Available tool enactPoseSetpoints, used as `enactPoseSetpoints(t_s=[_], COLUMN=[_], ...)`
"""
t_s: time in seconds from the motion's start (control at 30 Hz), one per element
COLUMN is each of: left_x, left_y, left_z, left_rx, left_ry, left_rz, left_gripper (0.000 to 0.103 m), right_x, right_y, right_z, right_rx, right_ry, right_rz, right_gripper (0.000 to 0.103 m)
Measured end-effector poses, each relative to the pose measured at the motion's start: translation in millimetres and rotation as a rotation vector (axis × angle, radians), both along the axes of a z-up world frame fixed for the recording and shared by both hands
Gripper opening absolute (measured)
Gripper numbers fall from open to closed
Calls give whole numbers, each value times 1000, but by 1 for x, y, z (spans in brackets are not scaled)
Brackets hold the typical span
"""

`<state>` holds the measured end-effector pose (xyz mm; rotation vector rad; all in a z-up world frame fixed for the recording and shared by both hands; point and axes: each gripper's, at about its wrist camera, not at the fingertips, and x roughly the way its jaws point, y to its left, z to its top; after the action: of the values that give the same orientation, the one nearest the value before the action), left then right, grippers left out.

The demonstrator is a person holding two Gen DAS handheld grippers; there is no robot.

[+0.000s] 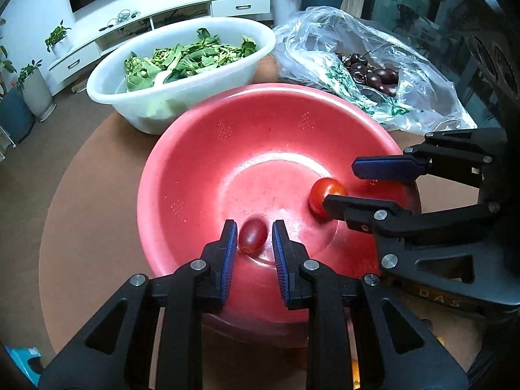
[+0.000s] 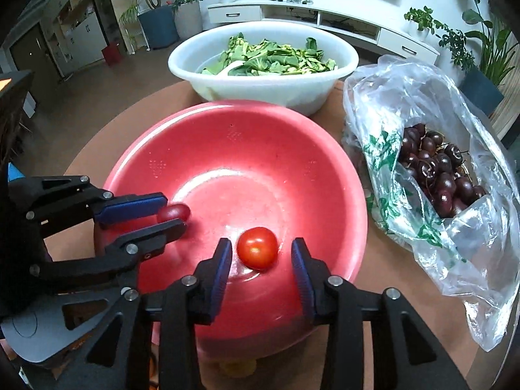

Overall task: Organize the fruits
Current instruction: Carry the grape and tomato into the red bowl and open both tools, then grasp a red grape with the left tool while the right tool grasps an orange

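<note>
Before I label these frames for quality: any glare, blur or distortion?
Left wrist view: glare on the red basin floor, dark oval tomato slightly soft, fisheye bending the edges. Right wrist view: similar glare, round tomato sharp, dark vignetted corners.

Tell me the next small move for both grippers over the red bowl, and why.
Probably lift both clear. The round tomato lies free in the red bowl between the right gripper's open jaws, and the dark oval tomato sits loose in the left gripper; both look released.

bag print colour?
Green leafy print on the clear plastic bag; clearest in the right wrist view.
</note>
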<state>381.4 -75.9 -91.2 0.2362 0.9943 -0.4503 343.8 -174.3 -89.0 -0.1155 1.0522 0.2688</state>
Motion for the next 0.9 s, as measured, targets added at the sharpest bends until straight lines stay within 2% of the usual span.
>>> enactPoseSetpoints(t_s=[0.1,0.23,0.27,0.33,0.37,0.5,0.57,0.63,0.77,0.9], left_x=[0,-4,-7,-18,-25,-57,-78,-100,-154,-202], left_y=[2,10,13,19,24,44,52,60,73,78], left_z=[2,11,15,28,35,54,62,66,59,45], left_rx=[-6,-40,-50,-74,-86,-154,-176,-193,-221,-240], left_ry=[-3,-16,-20,-46,-62,-94,-112,-125,-105,-80], left_rz=[8,23,28,31,31,55,64,72,83,103], left_gripper=[30,60,64,86,90,92,100,101,102,102], right_x=[-4,-16,-20,-34,-43,-93,-119,-144,-190,-228], right_y=[-4,-13,-17,-26,-30,-47,-52,-53,-50,-42], right_z=[3,16,21,33,38,58,61,60,48,27], right_rx=[3,21,38,83,103,193,226,240,240,249], right_ry=[-2,-21,-30,-52,-63,-118,-133,-150,-166,-140], right_rz=[-5,-30,-39,-55,-61,-73,-81,-79,-73,-68], right_gripper=[41,45,49,57,62,65,68,68,68,68])
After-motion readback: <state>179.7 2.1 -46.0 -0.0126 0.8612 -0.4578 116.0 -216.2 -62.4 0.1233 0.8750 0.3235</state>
